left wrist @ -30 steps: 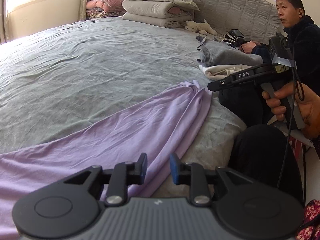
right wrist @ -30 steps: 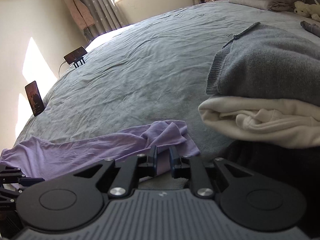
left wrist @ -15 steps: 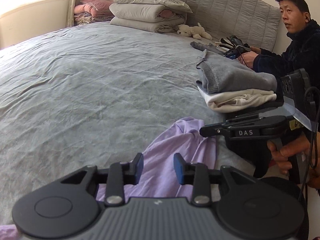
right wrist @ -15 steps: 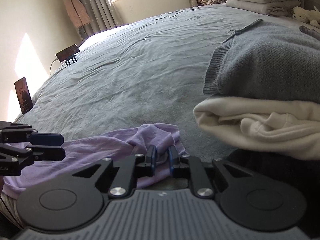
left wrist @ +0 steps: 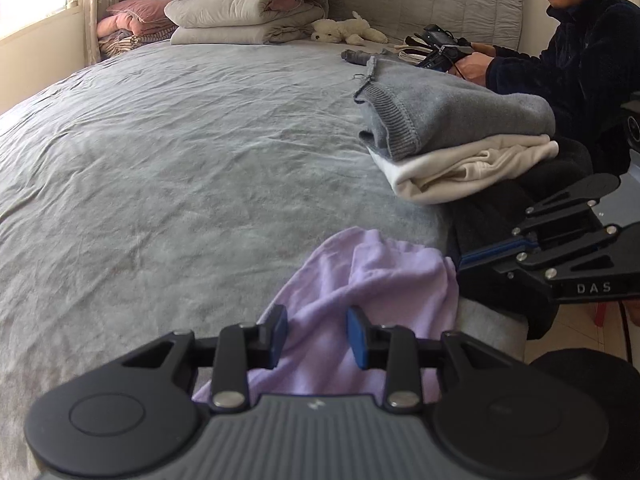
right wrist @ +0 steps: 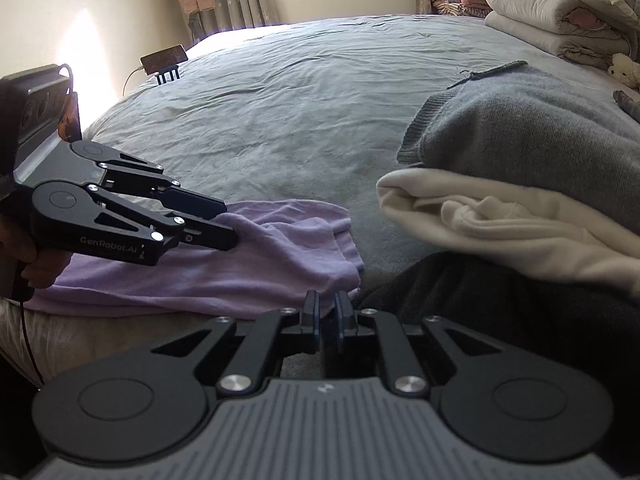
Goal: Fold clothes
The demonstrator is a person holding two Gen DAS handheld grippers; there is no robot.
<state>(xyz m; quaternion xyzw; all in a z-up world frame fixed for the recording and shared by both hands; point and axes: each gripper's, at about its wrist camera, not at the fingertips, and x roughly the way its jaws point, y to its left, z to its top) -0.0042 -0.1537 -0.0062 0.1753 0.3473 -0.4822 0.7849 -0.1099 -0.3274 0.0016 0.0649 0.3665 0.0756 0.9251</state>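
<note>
**Cloth crosswise between two grippers, left of the folded stack**

Lilac cloth (left wrist: 372, 280) bunched at the near edge of the bed (left wrist: 180, 160), just left of the folded stack (left wrist: 460, 152) and not touching it. Long axis along the bed edge, running leftward away from the stack, rumpled and not squared.

Right gripper (right wrist: 326, 316) at the end nearest the stack: fingers drawn almost together, with only a slit between them, on the cloth's corner and by the look of it nipping it.

Left gripper (left wrist: 316, 336) farther from the stack, over the cloth's middle: fingers well apart, cloth showing in the gap, tips down on a raised fold but not closed on it.

Judging by that: stack-side end secured, far end loose. Left gripper the nearer one to that far stretch, lying to its own left, away from the stack.
</note>
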